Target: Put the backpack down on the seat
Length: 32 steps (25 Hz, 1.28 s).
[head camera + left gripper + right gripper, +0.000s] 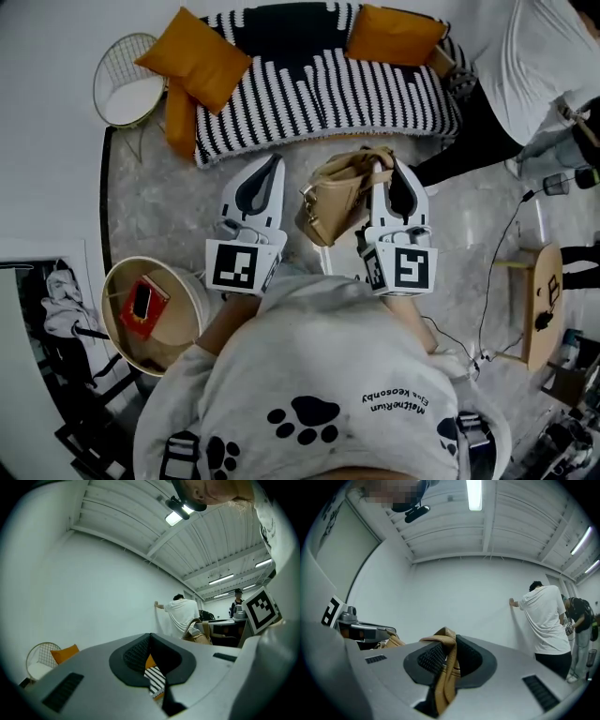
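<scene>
A tan backpack [330, 204] hangs over the marble floor, just in front of the black-and-white striped sofa seat [319, 94]. My right gripper [384, 166] is shut on its strap [446, 667], which drapes out between the jaws in the right gripper view. The bag's body hangs to the left of that gripper. My left gripper [277, 161] is beside the bag on its left, a little apart from it. Its jaws are shut with nothing between them, and the striped cover [155, 679] shows past them. Both grippers point towards the sofa.
Orange cushions [197, 56] [394, 36] lie at the sofa's two ends. A white wire chair [127, 80] stands to its left. Near left is a round wooden table [183, 286] with a red book. A person in a white shirt [548, 56], a wooden stool [544, 300] and a floor cable are at right.
</scene>
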Motion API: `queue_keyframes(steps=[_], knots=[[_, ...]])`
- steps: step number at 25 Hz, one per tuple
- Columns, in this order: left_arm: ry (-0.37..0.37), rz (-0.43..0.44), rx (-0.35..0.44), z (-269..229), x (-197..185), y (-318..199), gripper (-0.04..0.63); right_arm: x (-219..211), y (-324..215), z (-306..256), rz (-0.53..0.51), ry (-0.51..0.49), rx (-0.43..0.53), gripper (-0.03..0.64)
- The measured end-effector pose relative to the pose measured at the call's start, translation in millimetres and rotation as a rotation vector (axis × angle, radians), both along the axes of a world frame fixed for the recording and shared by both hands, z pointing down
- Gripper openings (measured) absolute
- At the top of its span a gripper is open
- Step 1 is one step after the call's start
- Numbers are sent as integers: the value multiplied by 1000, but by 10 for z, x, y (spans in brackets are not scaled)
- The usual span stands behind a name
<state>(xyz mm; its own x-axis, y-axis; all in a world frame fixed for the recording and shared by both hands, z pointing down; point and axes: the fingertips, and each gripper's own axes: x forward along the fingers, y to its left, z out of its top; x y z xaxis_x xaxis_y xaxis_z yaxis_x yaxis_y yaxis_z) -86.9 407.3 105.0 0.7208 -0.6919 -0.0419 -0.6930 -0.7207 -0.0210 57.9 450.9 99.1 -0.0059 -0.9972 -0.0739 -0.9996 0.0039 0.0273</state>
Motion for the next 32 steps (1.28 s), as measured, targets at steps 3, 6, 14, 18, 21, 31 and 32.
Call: queue_keyframes(steps=[3, 6, 14, 18, 21, 31, 32], knots=[[2, 14, 3, 10, -51, -256, 18, -45, -232, 19, 17, -10, -4, 77], [4, 18, -4, 48, -102, -440, 18, -99, -405, 56, 17, -11, -7, 77], [7, 33, -26, 117, -221, -691, 18, -219, -696, 90, 20, -26, -32, 77], [9, 35, -32, 149, -226, -831, 18, -191, -851, 108, 20, -36, -32, 77], [13, 37, -32, 155, -219, -941, 18, -182, -978, 98, 19, -39, -28, 77], [10, 34, -33, 236, -95, -1465, 18, -42, -1582, 175, 3, -61, -19, 77], [10, 34, -33, 245, -72, -1540, 18, -24, -1665, 185, 1, -63, -20, 77]])
